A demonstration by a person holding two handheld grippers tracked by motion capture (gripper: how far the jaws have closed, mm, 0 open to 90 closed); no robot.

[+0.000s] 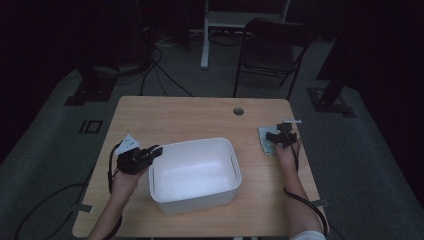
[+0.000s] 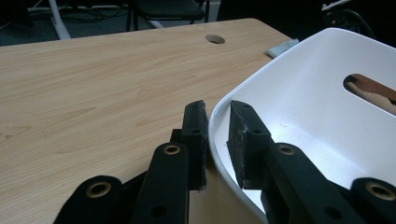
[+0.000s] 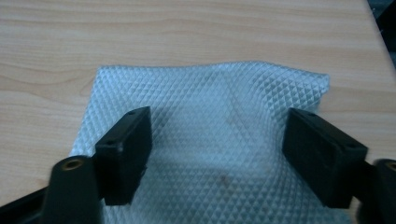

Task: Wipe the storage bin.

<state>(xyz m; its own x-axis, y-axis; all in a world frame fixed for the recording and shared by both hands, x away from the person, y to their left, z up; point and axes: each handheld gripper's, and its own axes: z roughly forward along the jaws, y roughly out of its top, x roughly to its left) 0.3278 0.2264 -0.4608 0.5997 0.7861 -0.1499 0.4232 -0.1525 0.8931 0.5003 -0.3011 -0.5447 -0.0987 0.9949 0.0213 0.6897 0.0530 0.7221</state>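
Two tools are at work on the tabletop [image 1: 190, 117]. Left tool [image 2: 217, 135]: jaws clamped on the near left rim of the white tub [image 1: 194, 174], one pad outside the wall, one inside; the tub stands at the middle of the tabletop. Right tool [image 3: 217, 154]: jaws wide apart, gripping nothing, poised over the pale quilted cloth [image 3: 210, 135], which lies flat near the right edge, well apart from the tub. Whether its pads touch the cloth cannot be told.
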